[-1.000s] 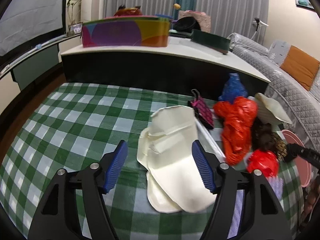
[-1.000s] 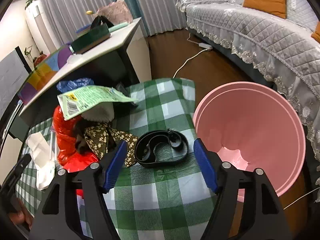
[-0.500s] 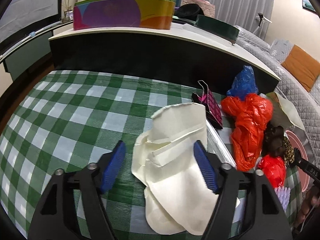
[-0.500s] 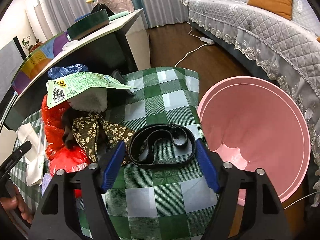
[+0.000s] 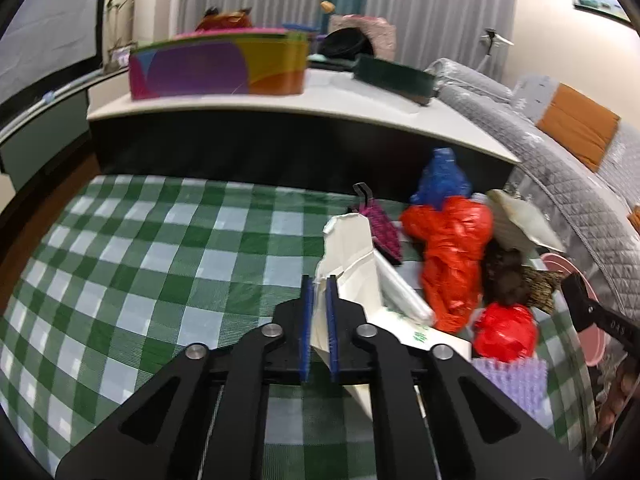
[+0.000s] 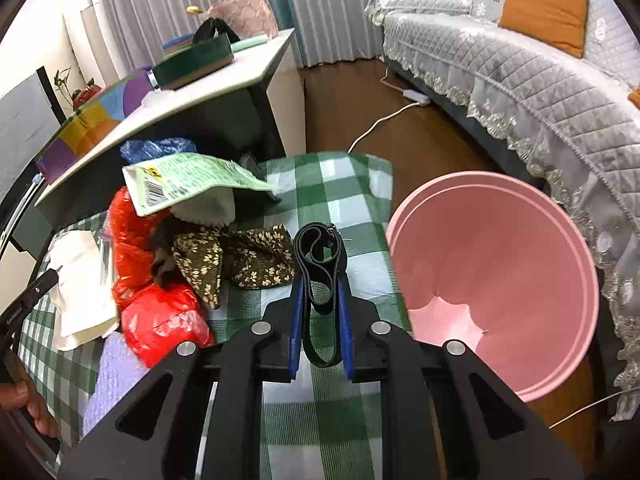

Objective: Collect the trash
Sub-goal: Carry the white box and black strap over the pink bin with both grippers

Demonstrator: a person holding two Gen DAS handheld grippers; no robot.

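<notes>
My left gripper is shut on a cream paper bag, which stands crumpled and lifted between the blue pads above the green checked tablecloth. The bag also shows in the right wrist view. My right gripper is shut on a black belt loop, squeezed narrow between the pads. A pink bin stands just right of the table edge. Its rim also shows in the left wrist view.
A trash pile lies on the cloth: red plastic bags, a blue bag, a green snack packet, floral fabric, a pink comb, a purple mat. A white desk stands behind; a grey sofa is on the right.
Both grippers closed: the left on the paper bag, bunching and lifting it; the right on the black belt, squeezing its loop narrow. The left camera view rose.
</notes>
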